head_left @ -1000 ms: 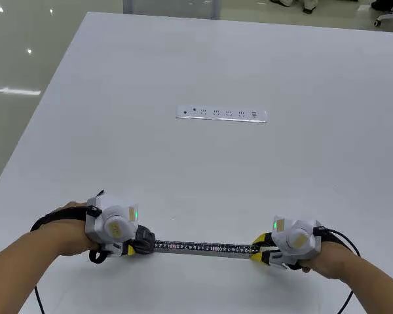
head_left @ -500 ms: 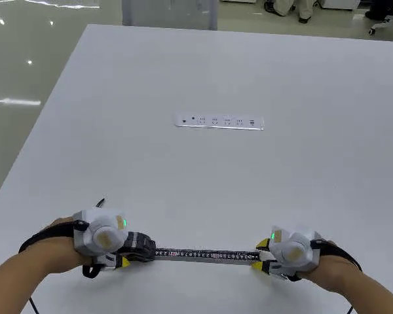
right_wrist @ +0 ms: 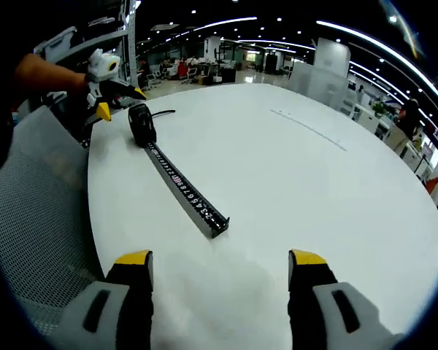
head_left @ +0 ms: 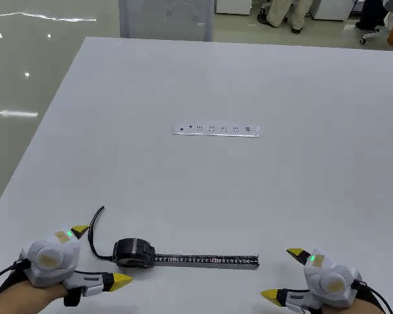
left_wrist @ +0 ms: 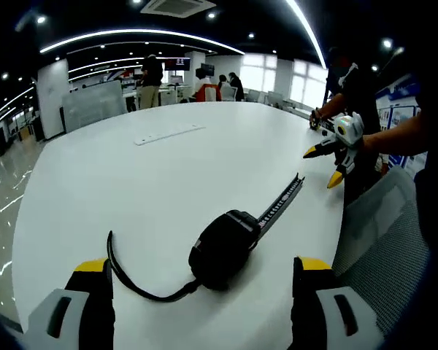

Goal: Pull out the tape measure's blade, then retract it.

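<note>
Tape measure (head_left: 134,252) blade (head_left: 206,260) out; left gripper (head_left: 103,255), right gripper (head_left: 281,274) jaws apart.

small scale digits run along the tape measure's blade (right_wrist: 186,191), too blurred to read for certain.

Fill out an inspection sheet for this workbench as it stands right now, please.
Surface: white table, no marks seen.
Job's things: tape measure resting on the table, blade extended flat toward the right gripper.
Clutter: socket strip at mid-table.
Grippers: left gripper and right gripper both open, clear of the tape measure.
Cables: black strap trailing from the tape measure; otherwise nothing seen.
Surroundings: glossy floor, people beyond the far edge.
</note>
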A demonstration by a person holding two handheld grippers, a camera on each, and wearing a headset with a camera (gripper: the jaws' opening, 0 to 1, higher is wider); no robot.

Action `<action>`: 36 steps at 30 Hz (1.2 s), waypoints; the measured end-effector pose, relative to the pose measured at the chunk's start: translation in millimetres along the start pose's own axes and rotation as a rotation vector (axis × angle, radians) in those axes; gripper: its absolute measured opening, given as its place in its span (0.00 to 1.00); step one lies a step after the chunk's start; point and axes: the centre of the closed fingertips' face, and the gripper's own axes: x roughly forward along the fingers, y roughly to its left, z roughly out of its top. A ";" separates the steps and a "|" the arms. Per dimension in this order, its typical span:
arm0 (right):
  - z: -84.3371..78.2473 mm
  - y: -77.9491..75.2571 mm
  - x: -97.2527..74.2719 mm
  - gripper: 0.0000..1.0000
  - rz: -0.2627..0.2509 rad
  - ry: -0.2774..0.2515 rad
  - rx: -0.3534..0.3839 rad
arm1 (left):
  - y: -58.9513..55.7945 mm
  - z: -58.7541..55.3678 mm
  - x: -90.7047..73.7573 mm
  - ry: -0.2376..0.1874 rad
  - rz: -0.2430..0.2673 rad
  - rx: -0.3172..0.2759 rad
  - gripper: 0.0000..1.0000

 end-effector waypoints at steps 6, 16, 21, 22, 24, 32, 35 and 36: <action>3.5 -5.0 -20.0 1.00 -0.129 -0.066 0.021 | -1.2 -7.4 -20.9 -0.085 0.036 -0.026 1.00; 16.9 11.0 -54.0 1.00 -0.135 -0.258 0.195 | 0.1 -19.5 -56.1 -0.127 0.104 -0.104 1.00; 9.1 18.1 -56.7 1.00 -0.123 -0.214 0.171 | -3.8 -24.2 -64.3 -0.144 0.095 -0.077 1.00; -4.5 17.6 -53.2 1.00 -0.132 -0.119 0.182 | -5.7 -25.2 -64.0 -0.134 0.094 -0.057 1.00; -0.1 16.1 -52.3 1.00 -0.144 -0.152 0.147 | -8.6 -23.3 -62.9 -0.137 0.083 -0.057 1.00; -8.5 8.4 -65.0 1.00 -0.175 -0.151 0.174 | -15.8 -18.3 -57.1 -0.127 0.069 -0.045 1.00; -7.8 11.1 -66.6 1.00 -0.160 -0.149 0.160 | -15.8 -15.8 -57.0 -0.139 0.072 -0.055 1.00; -8.3 12.7 -66.3 1.00 -0.151 -0.144 0.154 | -15.5 -16.1 -56.7 -0.140 0.072 -0.063 1.00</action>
